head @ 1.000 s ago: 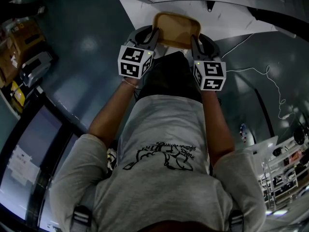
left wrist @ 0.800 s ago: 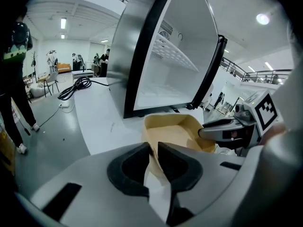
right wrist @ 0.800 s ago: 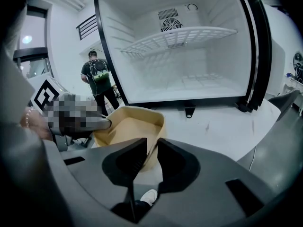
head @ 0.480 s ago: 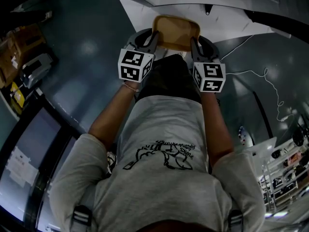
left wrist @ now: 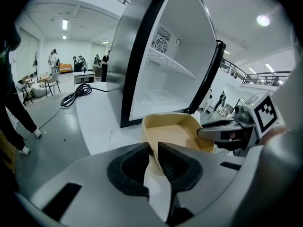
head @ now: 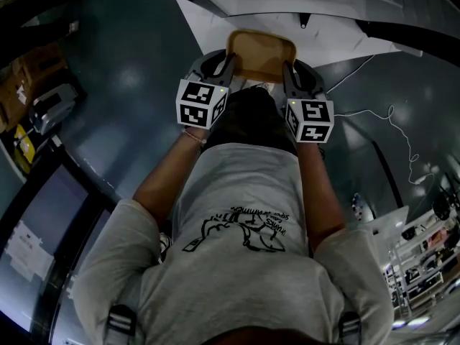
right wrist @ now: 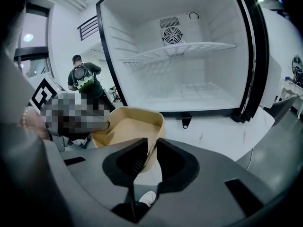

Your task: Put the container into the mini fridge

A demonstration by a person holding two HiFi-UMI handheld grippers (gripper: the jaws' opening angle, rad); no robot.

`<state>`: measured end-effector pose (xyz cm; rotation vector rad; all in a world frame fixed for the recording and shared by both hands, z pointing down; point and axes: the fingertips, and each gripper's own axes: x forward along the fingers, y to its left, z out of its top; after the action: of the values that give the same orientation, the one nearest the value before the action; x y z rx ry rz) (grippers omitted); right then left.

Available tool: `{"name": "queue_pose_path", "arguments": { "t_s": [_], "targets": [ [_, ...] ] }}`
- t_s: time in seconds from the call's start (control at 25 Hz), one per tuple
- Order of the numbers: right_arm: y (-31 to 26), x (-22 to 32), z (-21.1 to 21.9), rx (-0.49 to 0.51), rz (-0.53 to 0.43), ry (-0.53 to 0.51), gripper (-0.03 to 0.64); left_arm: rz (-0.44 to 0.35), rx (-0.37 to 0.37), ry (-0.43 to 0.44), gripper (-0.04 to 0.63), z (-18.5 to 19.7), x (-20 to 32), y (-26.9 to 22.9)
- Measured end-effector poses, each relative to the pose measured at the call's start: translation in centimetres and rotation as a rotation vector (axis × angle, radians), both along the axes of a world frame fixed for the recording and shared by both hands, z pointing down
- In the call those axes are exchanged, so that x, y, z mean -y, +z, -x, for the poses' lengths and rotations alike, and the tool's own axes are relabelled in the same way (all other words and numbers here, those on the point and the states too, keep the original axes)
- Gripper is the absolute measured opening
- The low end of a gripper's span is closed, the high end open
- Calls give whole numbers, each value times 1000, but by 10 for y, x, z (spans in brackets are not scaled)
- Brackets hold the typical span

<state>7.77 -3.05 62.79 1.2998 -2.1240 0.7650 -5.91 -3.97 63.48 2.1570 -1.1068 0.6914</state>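
A tan, open, empty container [head: 261, 54] hangs in front of me above the floor, held by its two side rims. My left gripper [head: 231, 56] is shut on the left rim, which stands pinched between its black pads [left wrist: 163, 157]. My right gripper [head: 287, 69] grips the right rim; its jaws have just been closing, with the rim between the pads [right wrist: 168, 157]. In the left gripper view the container [left wrist: 173, 131] lies just beyond the left gripper [left wrist: 154, 148]. Past the container [right wrist: 125, 126] and the right gripper [right wrist: 151, 148], the white mini fridge [right wrist: 180, 79] stands open and empty.
The fridge [left wrist: 165, 70] stands on a white mat [head: 215, 20], its door [right wrist: 258, 56] swung out to the right and a wire shelf [right wrist: 182, 51] across the inside. A white cable [head: 388, 113] trails on the grey floor. People [left wrist: 54, 60] and furniture stand far off; a coiled cable [left wrist: 78, 96] lies at left.
Both grippers and the container between them have risen a little and shifted toward the top of the head view, nearer the fridge. The grip on both rims is unchanged.
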Motion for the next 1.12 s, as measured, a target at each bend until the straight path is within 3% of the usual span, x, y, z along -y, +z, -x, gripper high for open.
{"name": "queue_pose_path", "arguments": {
  "t_s": [1.12],
  "targets": [
    [-60,-13,-2,5,-46,-18,74,-27,-12,-23,69,-1,-16,-60]
  ]
}}
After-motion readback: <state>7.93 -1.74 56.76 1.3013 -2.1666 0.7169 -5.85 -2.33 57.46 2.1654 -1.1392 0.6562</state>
